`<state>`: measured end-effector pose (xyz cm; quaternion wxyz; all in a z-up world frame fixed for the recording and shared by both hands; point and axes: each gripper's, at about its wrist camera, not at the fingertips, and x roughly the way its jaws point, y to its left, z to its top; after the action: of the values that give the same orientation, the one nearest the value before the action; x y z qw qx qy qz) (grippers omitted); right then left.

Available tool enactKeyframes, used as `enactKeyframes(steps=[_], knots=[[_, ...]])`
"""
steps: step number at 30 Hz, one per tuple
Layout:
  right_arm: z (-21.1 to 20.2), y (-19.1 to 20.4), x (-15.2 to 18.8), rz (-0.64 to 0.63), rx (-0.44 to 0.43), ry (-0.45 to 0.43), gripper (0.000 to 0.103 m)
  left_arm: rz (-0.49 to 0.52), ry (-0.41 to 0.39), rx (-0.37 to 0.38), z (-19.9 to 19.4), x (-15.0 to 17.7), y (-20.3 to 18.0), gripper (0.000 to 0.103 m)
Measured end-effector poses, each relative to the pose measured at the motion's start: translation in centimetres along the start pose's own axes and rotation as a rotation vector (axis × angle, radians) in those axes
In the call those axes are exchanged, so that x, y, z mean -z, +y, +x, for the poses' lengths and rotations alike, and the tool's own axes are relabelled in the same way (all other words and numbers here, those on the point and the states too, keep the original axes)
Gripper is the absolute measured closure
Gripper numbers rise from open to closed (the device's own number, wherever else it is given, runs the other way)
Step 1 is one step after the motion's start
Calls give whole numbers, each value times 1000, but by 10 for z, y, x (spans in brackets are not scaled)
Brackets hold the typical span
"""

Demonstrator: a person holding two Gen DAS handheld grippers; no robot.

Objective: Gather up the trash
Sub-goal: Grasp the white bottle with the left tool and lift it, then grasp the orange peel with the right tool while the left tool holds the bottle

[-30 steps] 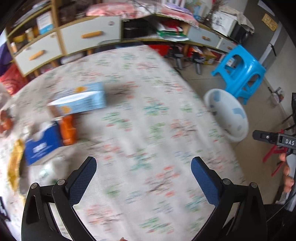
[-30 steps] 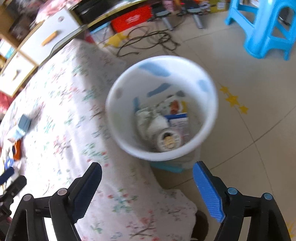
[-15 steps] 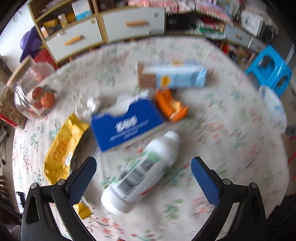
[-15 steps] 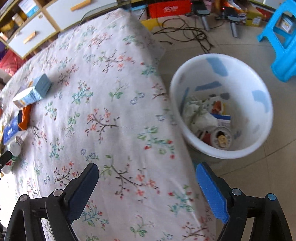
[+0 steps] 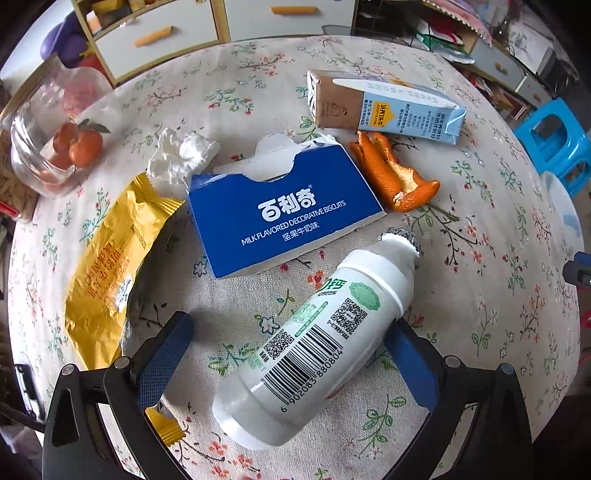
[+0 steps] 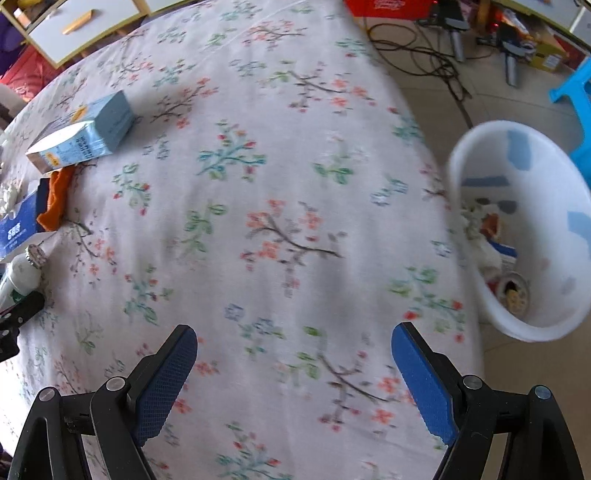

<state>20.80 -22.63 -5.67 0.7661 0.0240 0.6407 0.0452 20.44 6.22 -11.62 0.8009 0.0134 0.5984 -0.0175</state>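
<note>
My left gripper (image 5: 291, 343) is open just above a white plastic bottle (image 5: 314, 343) that lies on its side between the fingers on the flowered tablecloth (image 5: 498, 295). Beyond it lie a blue biscuit box (image 5: 284, 214), orange peel (image 5: 395, 177), a light blue milk carton (image 5: 388, 107), a yellow wrapper (image 5: 110, 258) and a crumpled tissue (image 5: 181, 155). My right gripper (image 6: 295, 354) is open and empty over bare cloth. The white trash bin (image 6: 539, 177) with trash inside stands on the floor at the right of the table.
A clear bag of tangerines (image 5: 70, 144) sits at the table's left edge. A blue stool (image 5: 557, 144) stands beyond the table on the right. White drawers (image 5: 221, 22) line the far wall. Cables (image 6: 424, 55) lie on the floor.
My left gripper has moved left and down over the trash pile until the bottle lies between its fingers. My right gripper has swung from above the bin to over the table.
</note>
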Motion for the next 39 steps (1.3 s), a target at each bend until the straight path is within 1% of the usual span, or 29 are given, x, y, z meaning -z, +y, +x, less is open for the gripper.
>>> enactKeyframes(steps=[2,3,4,6,8,9,11,13,15,18,20,23,24,26,28,31,36,39], knots=[[3,6,-3,-8,1,4,14,-7,4,13,-1,0,1,1],[5,8,-5,-10,1,6,14,-11,2,32,-3,1,2,1],[7,12,-7,-12,1,8,14,-17,-3,48,-5,2,5,3],[9,17,-10,-11,0,11,14,-27,-18,79,-12,3,6,11],[11,22,-13,-7,-5,13,14,-30,-35,120,-19,5,8,28],[12,25,-15,-5,-8,13,14,-31,-42,146,-23,7,9,32],[14,32,-18,-2,-14,8,14,-24,-44,180,-27,10,8,52],[15,40,-21,-4,-23,5,14,-12,-47,191,-32,12,7,58],[16,50,-24,-8,-53,3,14,-11,-54,185,-37,15,7,59],[18,67,-30,-4,-83,16,14,-47,-68,202,-47,20,9,59],[17,79,-33,-1,-120,-10,14,-81,-81,213,-54,23,17,59],[15,97,-38,-5,-130,-55,14,-126,-102,203,-63,30,31,59],[16,102,-39,-5,-135,-63,17,-135,-106,195,-64,31,35,59],[19,113,-42,-1,-176,-66,24,-152,-114,172,-67,35,45,59],[23,122,-46,1,-218,-69,36,-159,-120,154,-69,39,54,59],[26,138,-51,-10,-258,-101,47,-178,-126,145,-72,43,66,59],[34,164,-58,-44,-305,-129,54,-203,-142,140,-79,53,83,59],[43,172,-58,-48,-298,-121,54,-229,-147,143,-83,57,94,59]])
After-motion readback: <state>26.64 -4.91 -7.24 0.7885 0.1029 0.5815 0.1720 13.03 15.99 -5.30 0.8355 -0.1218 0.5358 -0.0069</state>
